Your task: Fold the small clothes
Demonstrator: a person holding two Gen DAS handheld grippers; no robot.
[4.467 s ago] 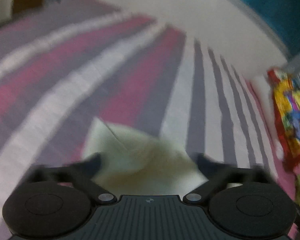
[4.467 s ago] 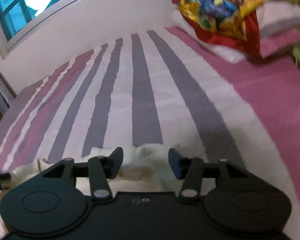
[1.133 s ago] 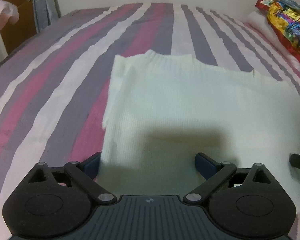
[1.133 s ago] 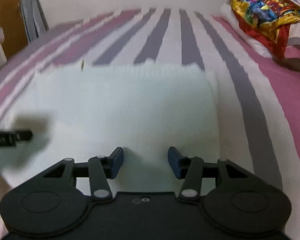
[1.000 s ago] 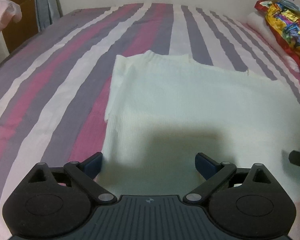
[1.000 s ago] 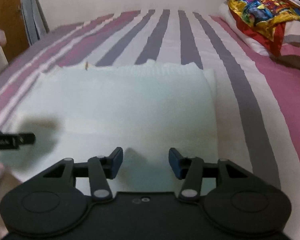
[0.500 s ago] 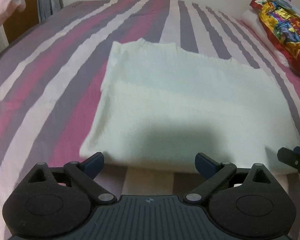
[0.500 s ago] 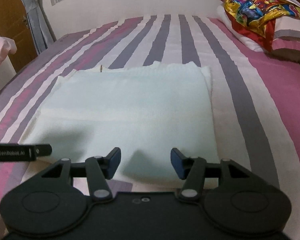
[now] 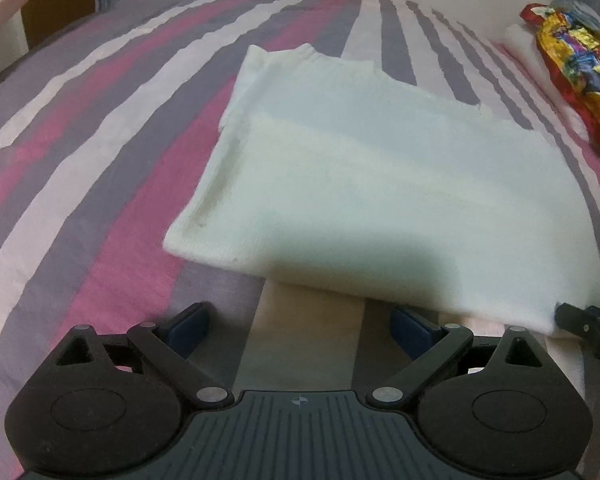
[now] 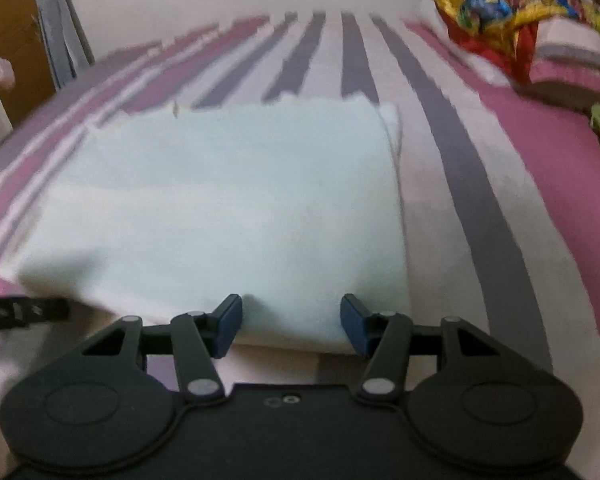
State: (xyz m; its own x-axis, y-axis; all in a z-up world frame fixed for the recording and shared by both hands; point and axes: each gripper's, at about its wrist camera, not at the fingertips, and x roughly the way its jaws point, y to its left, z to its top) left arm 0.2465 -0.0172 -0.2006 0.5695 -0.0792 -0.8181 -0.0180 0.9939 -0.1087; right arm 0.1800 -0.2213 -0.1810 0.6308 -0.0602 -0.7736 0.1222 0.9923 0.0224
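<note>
A pale white knitted garment [image 9: 380, 184] lies folded flat on the striped bed; it also shows in the right wrist view [image 10: 220, 208]. My left gripper [image 9: 300, 330] is open and empty, just short of the garment's near folded edge. My right gripper [image 10: 291, 326] is open, its fingertips at the near edge of the garment, holding nothing. The right gripper's finger [image 9: 580, 322] shows at the garment's near right corner in the left wrist view. The left gripper's finger [image 10: 24, 310] shows at the near left corner in the right wrist view.
The bed sheet [image 9: 100, 128] has pink, purple and white stripes. A colourful cloth on pillows [image 10: 500, 12] lies at the far right of the bed. A wooden door and a grey curtain [image 10: 56, 28] stand at the far left.
Both grippers have drawn back toward me from the garment, which now lies flat and folded. The left gripper's fingers are now clear of its near edge.
</note>
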